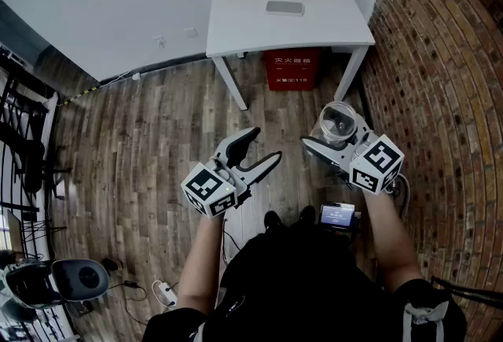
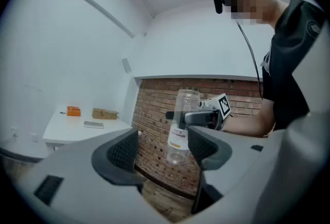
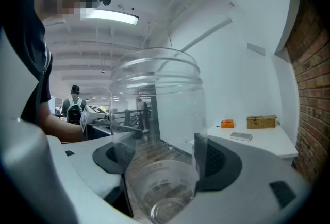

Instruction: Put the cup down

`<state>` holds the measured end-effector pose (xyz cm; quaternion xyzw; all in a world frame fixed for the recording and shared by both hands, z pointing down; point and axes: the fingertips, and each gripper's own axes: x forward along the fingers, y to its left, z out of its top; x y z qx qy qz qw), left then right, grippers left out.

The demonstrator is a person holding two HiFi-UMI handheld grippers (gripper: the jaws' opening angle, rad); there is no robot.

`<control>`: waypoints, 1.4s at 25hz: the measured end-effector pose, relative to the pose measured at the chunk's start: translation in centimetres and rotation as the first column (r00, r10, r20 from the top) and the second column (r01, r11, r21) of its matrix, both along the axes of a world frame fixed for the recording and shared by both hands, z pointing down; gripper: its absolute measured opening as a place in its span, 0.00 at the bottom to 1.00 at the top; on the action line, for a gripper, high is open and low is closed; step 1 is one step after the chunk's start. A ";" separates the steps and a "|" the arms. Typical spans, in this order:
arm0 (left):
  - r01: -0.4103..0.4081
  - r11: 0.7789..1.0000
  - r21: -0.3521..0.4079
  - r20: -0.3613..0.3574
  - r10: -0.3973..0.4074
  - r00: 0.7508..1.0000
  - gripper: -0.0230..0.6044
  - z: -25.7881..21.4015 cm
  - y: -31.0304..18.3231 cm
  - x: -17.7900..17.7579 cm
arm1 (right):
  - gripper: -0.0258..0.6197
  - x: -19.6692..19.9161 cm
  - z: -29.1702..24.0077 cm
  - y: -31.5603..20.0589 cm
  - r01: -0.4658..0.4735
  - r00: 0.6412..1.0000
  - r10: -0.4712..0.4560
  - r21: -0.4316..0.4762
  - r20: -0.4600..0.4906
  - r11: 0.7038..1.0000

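Bright, even indoor light, no hard shadows; the white table [image 1: 330, 22] nearly blows out in head view, while the wood floor [image 1: 149, 136] and brick wall [image 1: 440, 57] expose fine. Only visible source is a ceiling strip light [image 3: 109, 16] in the right gripper view; it leaves faint reflections on the clear cup [image 3: 157, 140], which is soft so near the lens. Heavy fisheye everywhere: lines bow at the edges, corners go black in both gripper views.

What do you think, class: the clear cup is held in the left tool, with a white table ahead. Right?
No: the right tool holds the cup, as the right gripper view shows. The left tool is open and empty. The white table is ahead.
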<state>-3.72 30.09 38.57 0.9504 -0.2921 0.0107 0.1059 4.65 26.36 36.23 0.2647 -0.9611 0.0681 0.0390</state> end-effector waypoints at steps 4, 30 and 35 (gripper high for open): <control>-0.006 1.000 -0.009 -0.015 0.006 1.000 0.50 -0.1 0.2 0.7 | 0.62 0.4 0.3 0.5 -0.008 1.000 0.008 -0.004 -0.020 1.000; -0.016 1.000 -0.021 -0.010 0.016 1.000 0.50 0.2 0.4 2.6 | 0.62 2.1 0.4 0.9 -0.009 1.000 0.010 -0.014 0.005 1.000; -0.007 1.000 -0.021 -0.007 0.007 1.000 0.50 0.3 -0.2 3.6 | 0.62 3.4 0.7 0.4 -0.007 1.000 0.007 -0.017 0.011 1.000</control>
